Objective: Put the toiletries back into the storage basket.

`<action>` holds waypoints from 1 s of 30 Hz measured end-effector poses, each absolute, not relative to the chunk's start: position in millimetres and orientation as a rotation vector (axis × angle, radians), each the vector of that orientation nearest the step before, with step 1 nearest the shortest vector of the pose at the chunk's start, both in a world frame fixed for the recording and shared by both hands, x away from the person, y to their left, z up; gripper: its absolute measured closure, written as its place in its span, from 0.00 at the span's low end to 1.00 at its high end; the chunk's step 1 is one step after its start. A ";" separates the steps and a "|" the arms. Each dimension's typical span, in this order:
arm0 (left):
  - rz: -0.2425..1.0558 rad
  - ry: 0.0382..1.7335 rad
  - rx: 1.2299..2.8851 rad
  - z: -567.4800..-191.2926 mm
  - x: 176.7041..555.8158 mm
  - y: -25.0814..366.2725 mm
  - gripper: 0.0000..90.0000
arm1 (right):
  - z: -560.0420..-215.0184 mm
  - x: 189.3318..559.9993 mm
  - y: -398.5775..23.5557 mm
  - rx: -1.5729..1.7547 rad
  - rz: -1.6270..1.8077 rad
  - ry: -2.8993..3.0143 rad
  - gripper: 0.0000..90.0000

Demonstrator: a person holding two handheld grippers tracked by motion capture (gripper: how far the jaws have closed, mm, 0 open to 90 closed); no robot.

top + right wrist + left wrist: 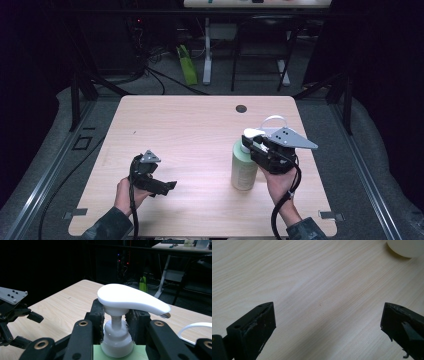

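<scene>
A pale green pump bottle (pixel 244 170) with a white pump head (pixel 252 133) stands upright on the wooden table (pixel 190 130), right of the middle. My right gripper (pixel 251 145) reaches in from the bottle's right and is shut on its neck. In the right gripper view the black pads press both sides of the white collar (pixel 117 340) under the pump head (pixel 130 298). My left gripper (pixel 167 186) hovers low at the front left, open, with nothing between its fingers. In the left gripper view its jaws stand wide apart over bare wood, and the bottle's base (pixel 407 247) shows at the top right.
A dark round grommet (pixel 241 108) sits near the table's far edge. A white cable loop (pixel 274 119) lies behind the right gripper. Beyond the table are desk legs, cables and a green object (pixel 187 65) on the floor. Metal rails run along both sides.
</scene>
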State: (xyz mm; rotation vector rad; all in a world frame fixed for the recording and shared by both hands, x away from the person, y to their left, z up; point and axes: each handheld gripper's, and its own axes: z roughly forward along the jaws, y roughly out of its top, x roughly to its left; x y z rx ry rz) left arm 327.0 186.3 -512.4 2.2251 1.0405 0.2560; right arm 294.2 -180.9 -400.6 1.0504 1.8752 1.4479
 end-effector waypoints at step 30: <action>0.258 1.032 2.207 -513.3 329.6 187.7 0.00 | -377.7 299.6 -183.9 1.020 1.469 1.884 0.76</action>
